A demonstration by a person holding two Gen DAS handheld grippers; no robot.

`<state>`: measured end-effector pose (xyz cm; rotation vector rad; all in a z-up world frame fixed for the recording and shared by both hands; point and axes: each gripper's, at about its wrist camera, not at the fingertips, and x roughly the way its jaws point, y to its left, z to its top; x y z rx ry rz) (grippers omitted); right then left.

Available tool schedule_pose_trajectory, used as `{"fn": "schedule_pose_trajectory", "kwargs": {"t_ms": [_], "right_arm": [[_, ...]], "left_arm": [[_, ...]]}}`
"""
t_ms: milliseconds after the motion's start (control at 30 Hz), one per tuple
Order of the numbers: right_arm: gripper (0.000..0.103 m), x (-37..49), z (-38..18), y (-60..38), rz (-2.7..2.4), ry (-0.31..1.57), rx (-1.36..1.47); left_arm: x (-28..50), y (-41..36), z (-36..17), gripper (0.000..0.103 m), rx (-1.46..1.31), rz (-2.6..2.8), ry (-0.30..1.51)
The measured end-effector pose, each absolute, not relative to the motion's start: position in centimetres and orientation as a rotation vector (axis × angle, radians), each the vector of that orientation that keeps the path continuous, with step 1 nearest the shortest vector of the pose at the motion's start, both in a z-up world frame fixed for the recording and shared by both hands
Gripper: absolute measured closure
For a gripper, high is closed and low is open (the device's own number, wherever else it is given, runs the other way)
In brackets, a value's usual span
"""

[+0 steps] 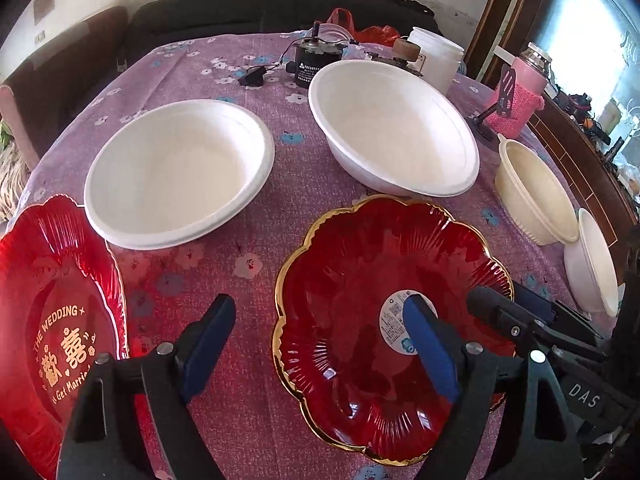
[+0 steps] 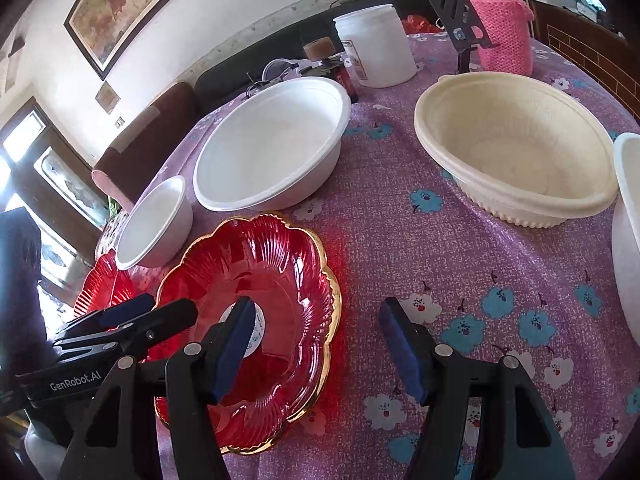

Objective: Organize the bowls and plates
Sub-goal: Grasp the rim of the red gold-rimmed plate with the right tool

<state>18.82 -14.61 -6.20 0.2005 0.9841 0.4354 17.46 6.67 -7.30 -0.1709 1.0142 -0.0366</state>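
Blue-padded fingers of the left gripper (image 1: 320,344) stand wide apart, empty, above the tablecloth (image 1: 248,184). Its right finger overlaps the gold-rimmed red plate (image 1: 384,320), hiding part of the label. Left of the claw, a second red plate (image 1: 60,320) with wedding lettering is cut off by the frame. Ahead sit two white bowls (image 1: 180,172). The right gripper (image 2: 316,344) is also wide and empty; the cream bowl (image 2: 516,160) lies ahead to its right.

gold-rimmed red plate (image 1: 360,280): upright, near edge | wedding plate (image 1: 52,320): left | white bowls (image 1: 180,172): upright behind | cream bowl (image 2: 516,160): right
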Motion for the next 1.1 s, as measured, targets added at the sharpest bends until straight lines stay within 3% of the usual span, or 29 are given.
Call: {"fn": "schedule_pose_trajectory", "kwargs": {"t_ms": [100,133,200,267,333,500,600,633,700,767,1100], "right_arm": [[0.04,18.7,-6.3,-13.9,0.444,0.98,0.173],[0.046,18.6,-6.3,-13.7,0.449,0.98,0.165],[0.049,18.5,-6.4,-13.5,0.436,0.976,0.144],[0.063,18.6,-6.4,-13.7,0.415,0.979,0.127],[0.087,18.8,-6.6,-14.2,0.399,0.999,0.139],[0.09,19.1,-6.9,-15.3,0.424,1.029,0.201],[0.089,19.1,-7.1,-15.3,0.432,1.023,0.212],[0.089,19.1,-7.1,-15.4,0.432,1.021,0.214],[0.089,19.0,-7.1,-15.4,0.426,1.018,0.219],[0.089,18.9,-6.9,-15.8,0.403,1.006,0.23],[0.091,16.2,-4.5,-16.9,0.44,0.935,0.367]], "left_arm": [[17.3,5.8,-7.3,0.048,-0.164,-0.106,1.01],[17.3,5.6,-7.4,0.048,-0.161,-0.112,1.012],[17.4,5.5,-7.7,0.048,-0.162,-0.108,1.006],[17.6,5.8,-7.9,0.048,-0.185,-0.107,1.007],[17.8,5.8,-8.1,0.048,-0.2,-0.112,1.014],[18.0,4.6,-8.9,0.037,-0.172,-0.109,1.02],[17.8,4.4,-9.1,0.036,-0.161,-0.084,0.996],[17.7,4.5,-9.1,0.038,-0.168,-0.072,0.992],[17.4,5.0,-8.9,0.055,-0.195,-0.053,0.986],[16.9,5.6,-8.8,0.065,-0.243,-0.059,0.985],[12.7,6.5,-4.0,0.067,-0.288,-0.073,0.842]]}}
